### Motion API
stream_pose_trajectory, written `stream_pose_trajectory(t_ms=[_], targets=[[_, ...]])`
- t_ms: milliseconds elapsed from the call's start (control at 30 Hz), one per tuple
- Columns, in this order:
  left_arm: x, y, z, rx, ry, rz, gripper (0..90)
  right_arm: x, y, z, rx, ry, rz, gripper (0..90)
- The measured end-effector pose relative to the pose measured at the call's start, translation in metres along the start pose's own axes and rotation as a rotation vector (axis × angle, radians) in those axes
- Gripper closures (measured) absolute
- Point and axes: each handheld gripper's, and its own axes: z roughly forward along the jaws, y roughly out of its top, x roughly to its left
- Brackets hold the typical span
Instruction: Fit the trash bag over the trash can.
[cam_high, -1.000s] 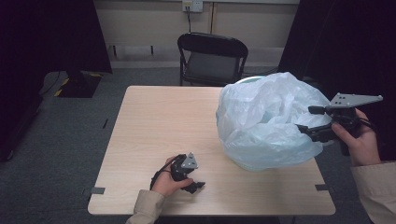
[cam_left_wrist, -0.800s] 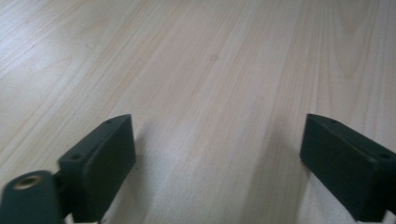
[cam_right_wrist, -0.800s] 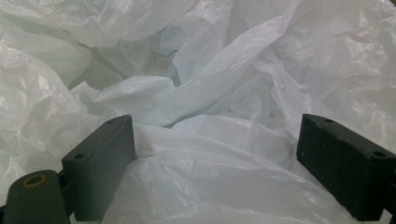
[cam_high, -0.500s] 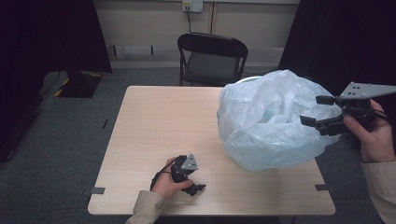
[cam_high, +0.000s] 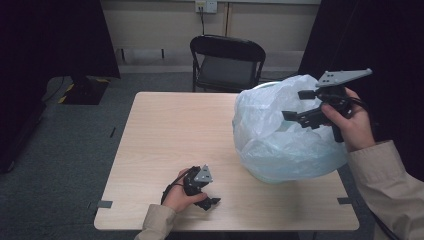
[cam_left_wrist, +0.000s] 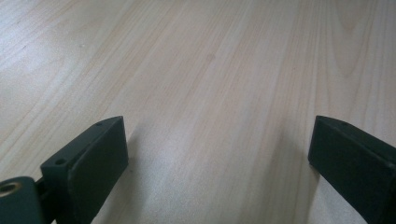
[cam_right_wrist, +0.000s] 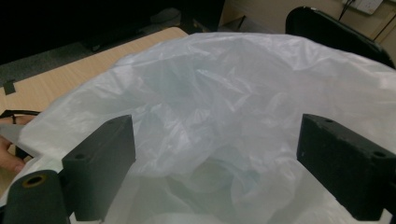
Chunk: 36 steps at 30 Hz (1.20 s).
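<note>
A large, puffed-up bag of thin, pale, see-through plastic (cam_high: 280, 140) stands on the right half of the wooden table (cam_high: 175, 125). My right gripper (cam_high: 296, 105) hovers over the bag's upper right side, open, its jaws aimed left and down at the plastic. In the right gripper view the crumpled bag (cam_right_wrist: 233, 84) spreads out beyond the wide-apart jaws of the right gripper (cam_right_wrist: 217, 154), with nothing between them. My left gripper (cam_high: 207, 199) rests near the table's front edge; its jaws have just been opening. The left gripper (cam_left_wrist: 219, 135) shows bare wood between open jaws.
A black folding chair (cam_high: 227, 62) stands behind the table's far edge. Dark curtains hang at both sides of the room. Grey carpet with tape marks surrounds the table. The table's left half and middle show bare wood.
My right hand has lifted and swung left, from beside the bag's right flank to over its top. The left hand has stayed in place.
</note>
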Motion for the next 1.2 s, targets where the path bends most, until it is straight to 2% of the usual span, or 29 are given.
stream_pose_trajectory(t_ms=[267,467,933,1200], targets=[[0.000,0.000,0.000,0.001,-0.002,0.002,3.6,-0.017,0.000,0.038,0.065,-0.023,0.046,11.0],[0.000,0.000,0.000,0.002,-0.002,0.003,3.3,-0.028,-0.008,0.057,0.099,-0.034,0.085,11.0],[-0.001,0.001,0.001,0.005,0.005,0.001,2.3,-0.035,-0.018,0.070,0.141,-0.053,0.087,10.8],[-0.001,0.001,0.001,0.006,0.003,0.002,1.9,-0.034,-0.016,0.074,0.163,-0.063,0.052,11.1]])
